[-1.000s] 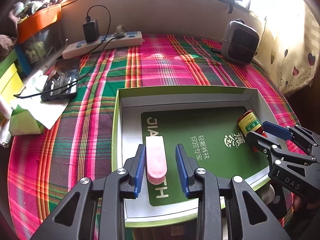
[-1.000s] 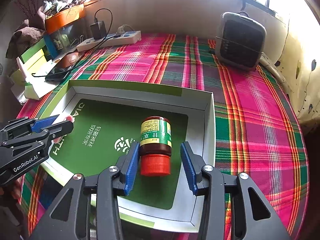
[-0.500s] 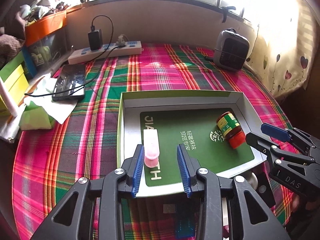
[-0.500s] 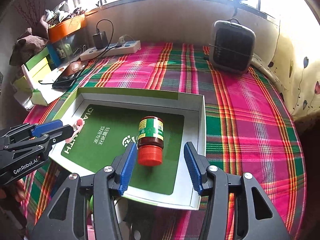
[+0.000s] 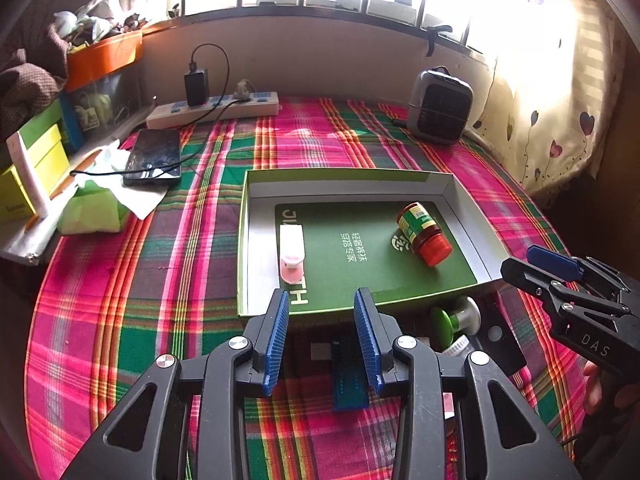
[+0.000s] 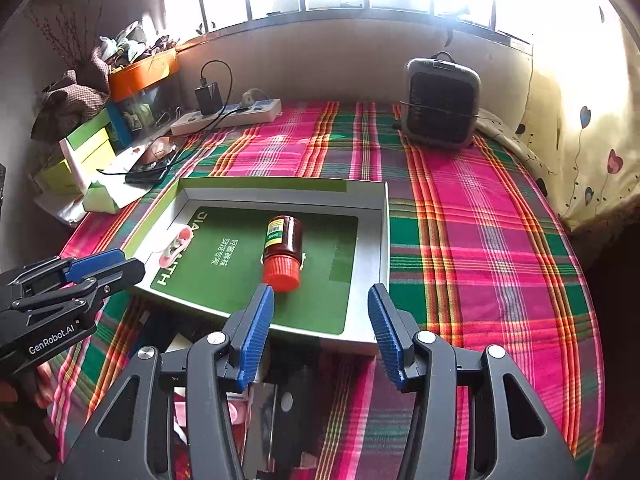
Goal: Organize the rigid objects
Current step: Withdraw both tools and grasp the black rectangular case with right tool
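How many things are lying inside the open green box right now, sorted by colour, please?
Pink and white: 1, the small pink bottle
Red-capped: 1, the jar
Total: 2, both lying on their sides in the box

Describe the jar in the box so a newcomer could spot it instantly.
On the plaid cloth sits a shallow green box. The jar lies on its side in the box's right half, cap towards the cameras. Unlike the pale pink item at left, it is dark, with a red cap.

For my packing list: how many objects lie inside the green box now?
2: a pink-and-white tube on the left side of the green box, a red-capped bottle on the right. None seems hidden.
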The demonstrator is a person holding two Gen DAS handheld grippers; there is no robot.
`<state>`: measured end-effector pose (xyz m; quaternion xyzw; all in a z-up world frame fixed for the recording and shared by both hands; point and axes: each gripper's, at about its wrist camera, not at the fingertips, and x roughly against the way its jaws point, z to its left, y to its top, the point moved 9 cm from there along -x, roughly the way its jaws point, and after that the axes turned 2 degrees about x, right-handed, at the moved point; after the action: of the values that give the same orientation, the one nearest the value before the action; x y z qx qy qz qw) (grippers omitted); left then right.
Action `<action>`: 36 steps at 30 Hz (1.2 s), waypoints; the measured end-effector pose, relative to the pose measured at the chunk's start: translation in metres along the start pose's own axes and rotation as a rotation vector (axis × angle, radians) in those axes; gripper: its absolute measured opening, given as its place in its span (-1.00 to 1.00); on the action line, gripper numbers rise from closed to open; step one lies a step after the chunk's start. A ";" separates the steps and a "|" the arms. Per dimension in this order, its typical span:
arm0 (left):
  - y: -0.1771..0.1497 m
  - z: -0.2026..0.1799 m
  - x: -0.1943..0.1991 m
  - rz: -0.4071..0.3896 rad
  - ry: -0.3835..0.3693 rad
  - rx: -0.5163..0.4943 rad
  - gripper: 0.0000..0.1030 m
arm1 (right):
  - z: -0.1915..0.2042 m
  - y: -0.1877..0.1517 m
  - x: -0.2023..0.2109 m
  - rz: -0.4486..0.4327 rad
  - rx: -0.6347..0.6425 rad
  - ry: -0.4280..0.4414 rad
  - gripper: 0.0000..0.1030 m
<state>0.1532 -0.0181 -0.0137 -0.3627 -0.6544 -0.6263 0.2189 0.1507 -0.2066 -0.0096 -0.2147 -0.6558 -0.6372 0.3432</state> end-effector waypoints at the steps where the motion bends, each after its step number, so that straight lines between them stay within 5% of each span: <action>1: -0.003 -0.001 0.003 -0.001 -0.004 0.000 -0.36 | -0.001 -0.002 0.003 -0.003 -0.004 0.002 -0.02; 16: -0.047 -0.002 0.020 0.015 -0.070 0.042 -0.36 | -0.012 -0.044 0.029 -0.019 -0.060 0.019 -0.02; 36: -0.079 -0.001 0.022 0.057 -0.096 0.077 -0.36 | 0.001 -0.071 0.001 0.057 -0.091 0.103 -0.02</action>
<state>0.0798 -0.0108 -0.0488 -0.4020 -0.6773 -0.5760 0.2189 0.0987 -0.2129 -0.0572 -0.2157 -0.6013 -0.6665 0.3843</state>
